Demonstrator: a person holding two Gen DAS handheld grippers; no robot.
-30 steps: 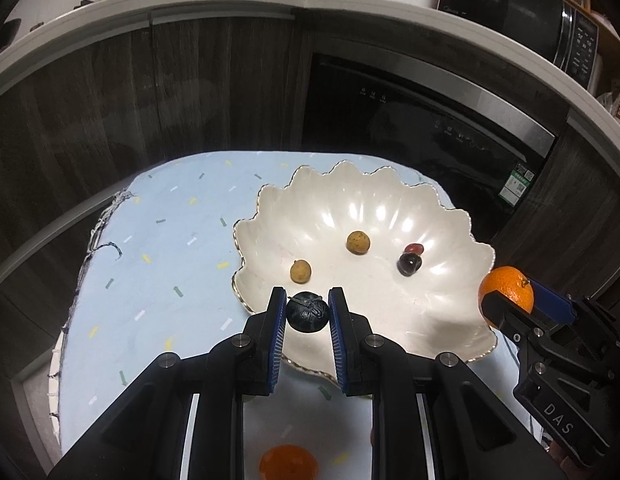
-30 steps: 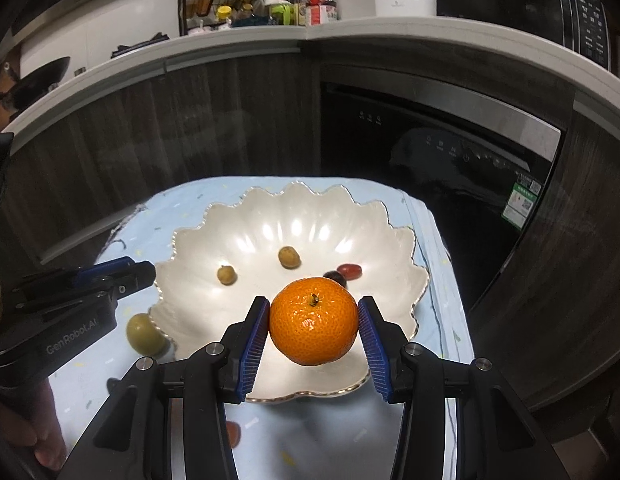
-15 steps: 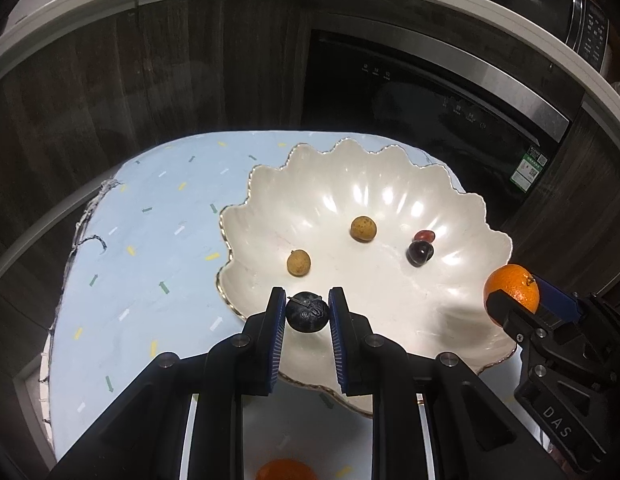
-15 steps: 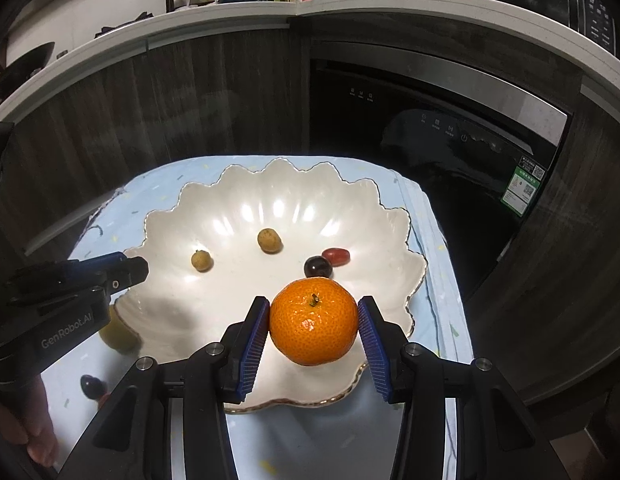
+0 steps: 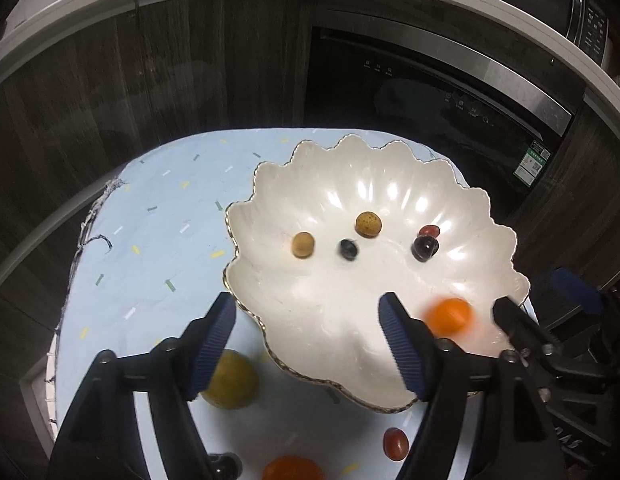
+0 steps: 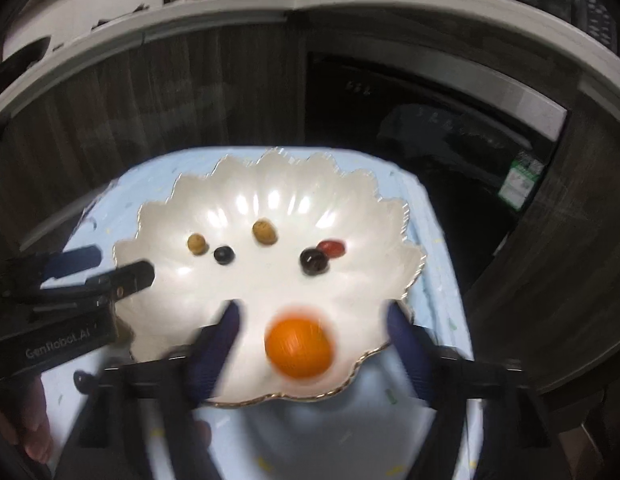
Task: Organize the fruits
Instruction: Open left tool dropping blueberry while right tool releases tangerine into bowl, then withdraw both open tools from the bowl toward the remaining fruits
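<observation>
- Now both tools are letting go over the scalloped white bowl [image 5: 486, 208]: the left gripper [image 5: 307, 344] has its jaws opening, wide apart, with nothing between them.
- Likewise the right gripper [image 6: 312, 344] — its jaws are opening, and the tangerine [image 6: 299, 348] sits blurred between them, clear of both pads, over the bowl's near edge.
- Inside the bowl lie two tan fruits [image 5: 368, 224], a small dark fruit [image 5: 348, 249] that looks smeared as if rolling, a dark cherry [image 5: 425, 249] and a red one [image 5: 429, 231] touching it.
- On the blue cloth [image 5: 149, 240], near its front edge and outside the bowl, wait a yellow-green fruit [image 5: 231, 380], a red grape tomato [image 5: 396, 444], another orange fruit [image 5: 291, 474] and a dark berry [image 5: 225, 468].
- Risks, as a judgement: the tangerine lands close to the low near rim — a bounce could carry it out onto the cloth.
- The rolling dark fruit may knock its neighbours about.
- The two tools are near each other, so a careless reach for the leftover fruit could clip the rim and tip the bowl.
</observation>
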